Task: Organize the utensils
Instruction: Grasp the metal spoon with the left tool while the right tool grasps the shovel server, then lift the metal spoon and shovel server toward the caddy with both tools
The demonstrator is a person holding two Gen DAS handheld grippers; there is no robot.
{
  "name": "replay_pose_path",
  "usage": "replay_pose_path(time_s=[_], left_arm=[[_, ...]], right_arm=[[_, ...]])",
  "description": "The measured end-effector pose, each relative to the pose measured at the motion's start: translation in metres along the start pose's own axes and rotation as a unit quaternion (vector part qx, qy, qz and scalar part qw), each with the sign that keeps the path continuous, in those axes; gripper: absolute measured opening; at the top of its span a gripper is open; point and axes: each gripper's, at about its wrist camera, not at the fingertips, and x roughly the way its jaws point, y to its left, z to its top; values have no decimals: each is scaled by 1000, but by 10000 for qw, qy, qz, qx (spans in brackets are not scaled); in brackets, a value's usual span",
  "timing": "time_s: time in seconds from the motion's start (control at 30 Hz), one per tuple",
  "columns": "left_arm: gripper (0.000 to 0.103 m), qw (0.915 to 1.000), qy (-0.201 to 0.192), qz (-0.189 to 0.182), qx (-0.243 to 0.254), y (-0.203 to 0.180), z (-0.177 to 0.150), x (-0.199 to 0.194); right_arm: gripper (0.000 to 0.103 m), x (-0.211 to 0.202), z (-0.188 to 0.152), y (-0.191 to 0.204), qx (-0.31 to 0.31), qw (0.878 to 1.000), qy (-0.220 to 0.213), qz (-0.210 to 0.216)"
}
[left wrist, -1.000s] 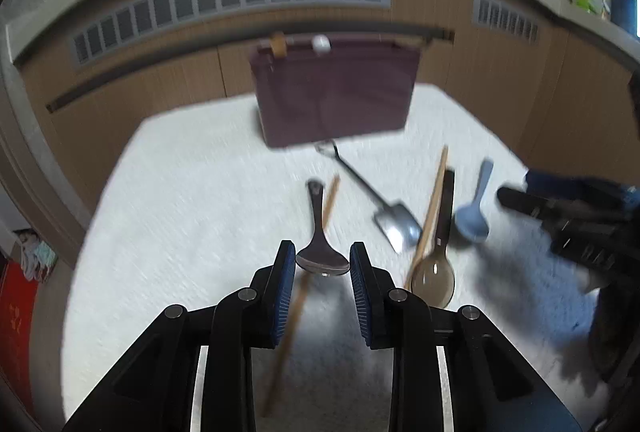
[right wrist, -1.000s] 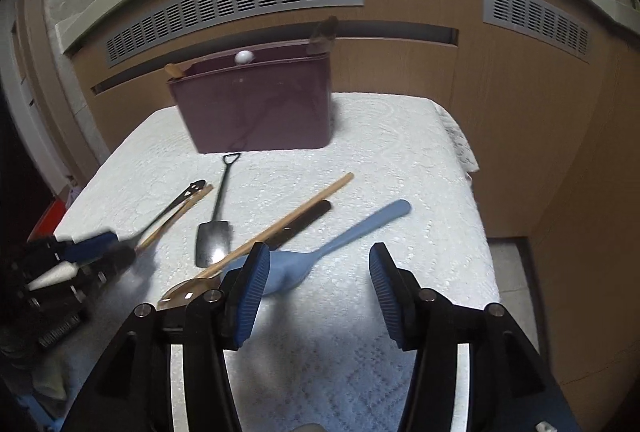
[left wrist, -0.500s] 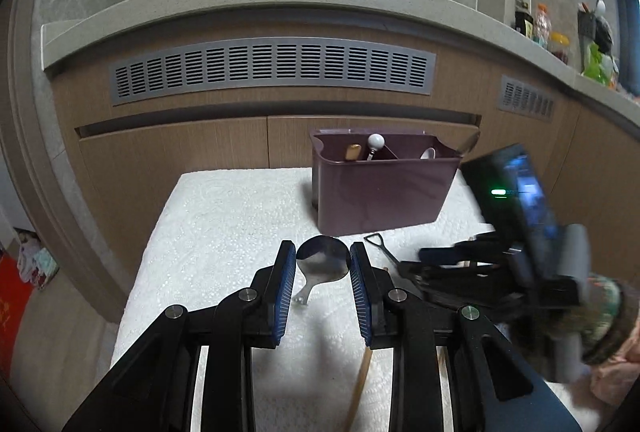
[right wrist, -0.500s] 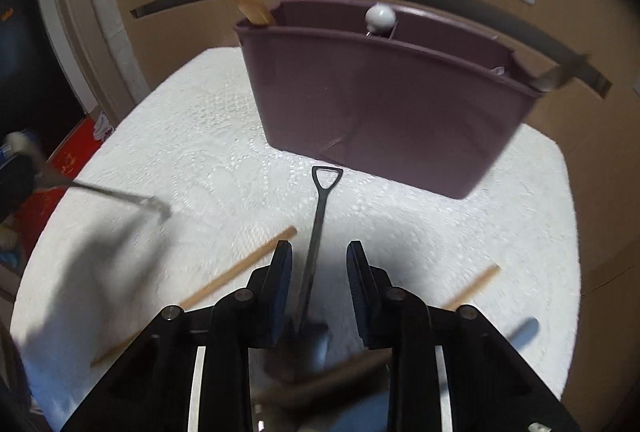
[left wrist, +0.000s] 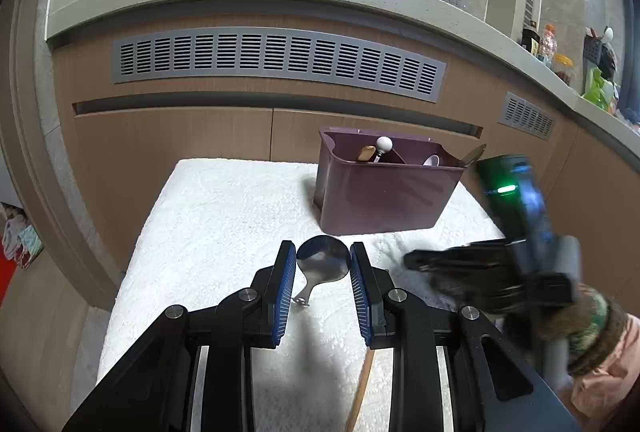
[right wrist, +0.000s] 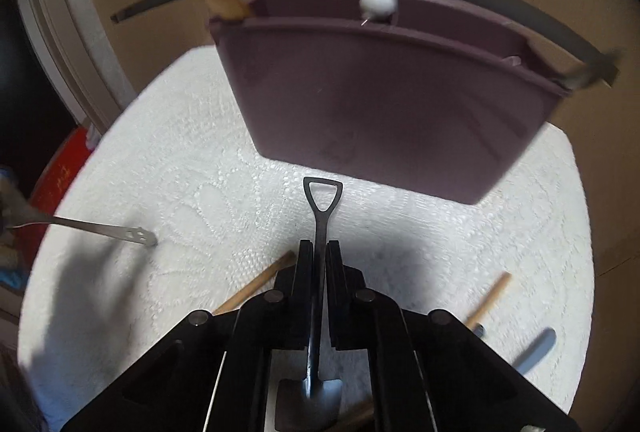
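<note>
A long brown cabinet (left wrist: 180, 136) with grey vents stands behind everything. In front of it is a table with a bumpy white cloth (left wrist: 224, 216). The purple box (left wrist: 384, 192) sits at the back of the cloth, and a few handles and a white ball-tipped stick poke out of its top.

The right gripper (right wrist: 319, 252) points at the front of the purple box. Its jaws are squeezed tight on the thin stem of the little shovel spoon (right wrist: 318, 232), whose looped end is just in front of the box. A second ago these jaws were wide apart over a blue spoon.

The left gripper (left wrist: 323, 264) is left of the box and pinches the round bowl of a shiny metal spoon (left wrist: 322, 264). That spoon hangs off the cloth now; before, it hung lower.

Wooden sticks (right wrist: 256, 290) lie near the box, partly hidden under the right gripper.
</note>
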Motion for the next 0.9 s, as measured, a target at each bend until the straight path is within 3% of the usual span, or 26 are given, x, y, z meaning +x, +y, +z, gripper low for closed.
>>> replay_pose_path(time_s=[0.33,0.9], left_arm=[[28,10000,-37,7,64,-12,5,-11],[28,9994,-167,-68,287,-38,18,-30]], right_arm=[[4,-97,-36,-19,283,9938,-1041,269],[1,-147,-39,-38,325,9855,-1636,309]])
